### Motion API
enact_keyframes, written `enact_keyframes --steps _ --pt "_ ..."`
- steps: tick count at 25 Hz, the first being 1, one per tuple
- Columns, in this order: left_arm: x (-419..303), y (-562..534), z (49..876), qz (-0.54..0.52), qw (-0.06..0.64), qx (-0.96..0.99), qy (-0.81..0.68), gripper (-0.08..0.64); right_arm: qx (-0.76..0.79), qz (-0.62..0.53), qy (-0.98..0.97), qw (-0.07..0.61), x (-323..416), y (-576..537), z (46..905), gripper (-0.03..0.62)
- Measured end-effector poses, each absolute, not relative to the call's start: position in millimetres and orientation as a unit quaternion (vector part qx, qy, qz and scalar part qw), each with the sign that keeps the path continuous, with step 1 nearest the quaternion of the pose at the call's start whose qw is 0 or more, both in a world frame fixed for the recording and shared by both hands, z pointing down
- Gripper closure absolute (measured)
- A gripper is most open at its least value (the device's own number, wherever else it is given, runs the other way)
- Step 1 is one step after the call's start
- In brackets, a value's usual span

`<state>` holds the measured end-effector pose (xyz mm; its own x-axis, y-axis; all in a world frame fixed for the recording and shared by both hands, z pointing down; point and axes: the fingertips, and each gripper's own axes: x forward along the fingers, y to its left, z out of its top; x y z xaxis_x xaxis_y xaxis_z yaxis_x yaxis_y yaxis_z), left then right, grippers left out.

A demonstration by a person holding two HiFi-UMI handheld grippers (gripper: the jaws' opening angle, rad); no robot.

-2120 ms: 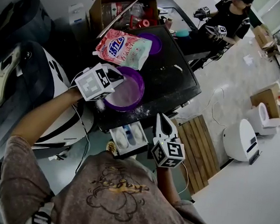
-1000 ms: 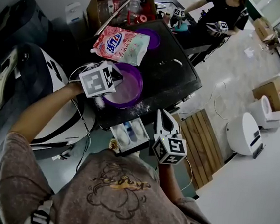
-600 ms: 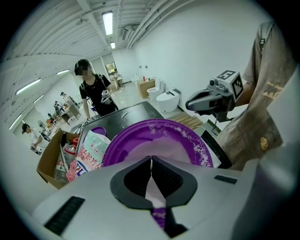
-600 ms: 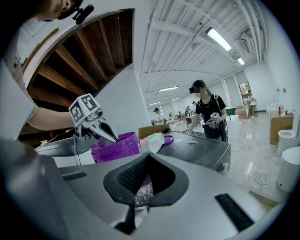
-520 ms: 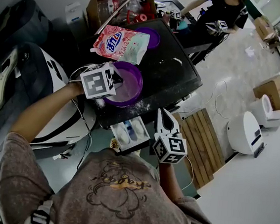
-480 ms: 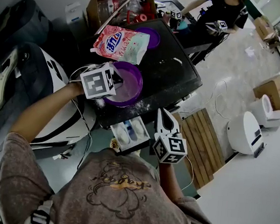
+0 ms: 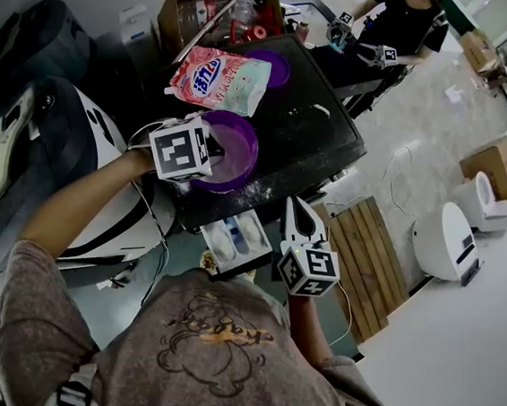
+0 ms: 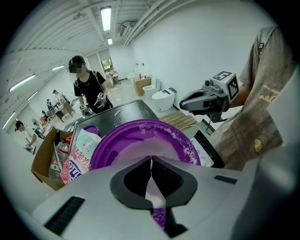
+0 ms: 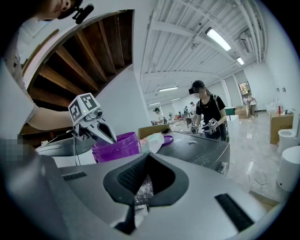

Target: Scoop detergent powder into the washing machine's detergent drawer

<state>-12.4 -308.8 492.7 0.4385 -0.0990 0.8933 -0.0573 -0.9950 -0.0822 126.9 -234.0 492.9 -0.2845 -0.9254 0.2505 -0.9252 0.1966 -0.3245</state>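
Note:
A purple tub (image 7: 242, 142) of white powder stands on the dark washer top (image 7: 318, 141). My left gripper (image 7: 214, 151) reaches in over its left rim. In the left gripper view this gripper (image 8: 151, 161) is shut on a thin purple scoop handle (image 8: 158, 213) dusted with powder, above the tub (image 8: 140, 138). The open detergent drawer (image 7: 237, 234) juts from the washer's front, below the tub. My right gripper (image 7: 293, 204) is shut and holds nothing, just right of the drawer. A pink detergent bag (image 7: 220, 79) lies behind the tub.
A purple lid (image 7: 275, 67) and a cardboard box (image 7: 222, 5) of bottles sit at the back of the washer top. A wooden pallet (image 7: 359, 272) lies on the floor at right, beside white toilets (image 7: 443, 245). Another person (image 7: 407, 25) works with grippers behind.
My left gripper has stayed at the tub's left rim with only a slight shift. The right gripper has not moved. The person behind has shifted their grippers.

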Motion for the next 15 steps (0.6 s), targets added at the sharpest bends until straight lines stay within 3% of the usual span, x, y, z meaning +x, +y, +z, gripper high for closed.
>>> enact_keyframes --steps 15 --pt "-7.3 -288.8 497.0 -0.542 -0.015 -0.84 0.008 0.537 -0.603 -0.205 0.771 0.002 136.2 -228.2 495.9 0.591"
